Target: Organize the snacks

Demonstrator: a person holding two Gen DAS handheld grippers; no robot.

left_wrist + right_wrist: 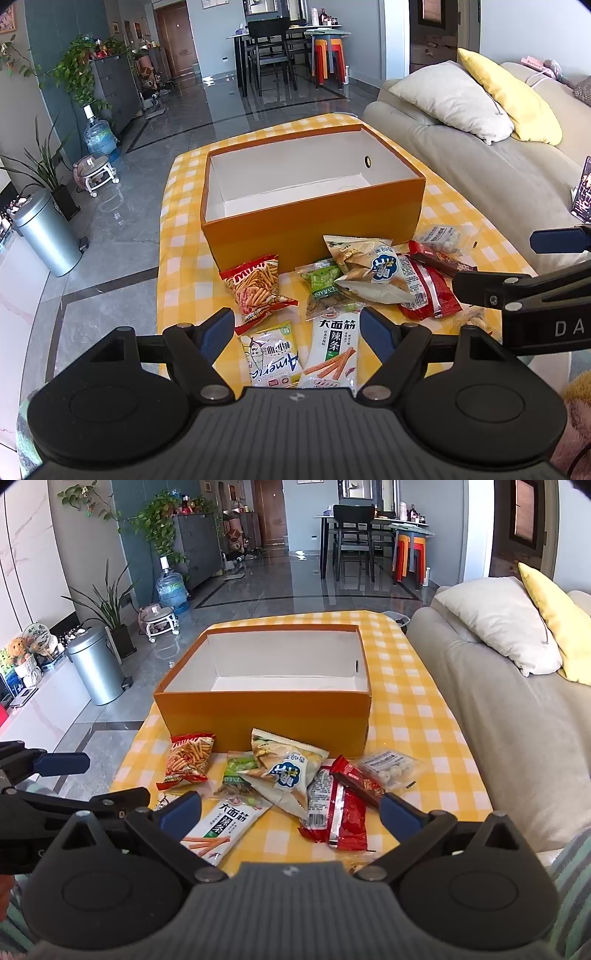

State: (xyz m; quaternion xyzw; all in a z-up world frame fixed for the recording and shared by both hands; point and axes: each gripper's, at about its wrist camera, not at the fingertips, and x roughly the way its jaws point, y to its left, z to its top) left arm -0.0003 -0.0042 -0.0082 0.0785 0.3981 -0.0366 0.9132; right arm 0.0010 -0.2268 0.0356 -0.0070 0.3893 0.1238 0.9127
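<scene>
Open orange box (266, 716) (white inside), snack packets heaped just before its near wall: red stick-snack bag (189, 758), white spicy-strip packet (225, 823), red wrappers (341, 812), clear candy bag (391, 770).

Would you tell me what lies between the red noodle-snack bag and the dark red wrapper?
In the right wrist view, the green packet and the cream bag with the blue logo lie between the red noodle-snack bag and the dark red wrapper.

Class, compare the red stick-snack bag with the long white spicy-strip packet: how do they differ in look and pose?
The red bag is short and puffy; the white packet is long, narrow and flat. The red bag lies close to the orange box, apart from the pile; the white packet lies nearer the grippers, its far end tucked under the green packet. Both lie unheld on the checked cloth and picture orange sticks.
</scene>
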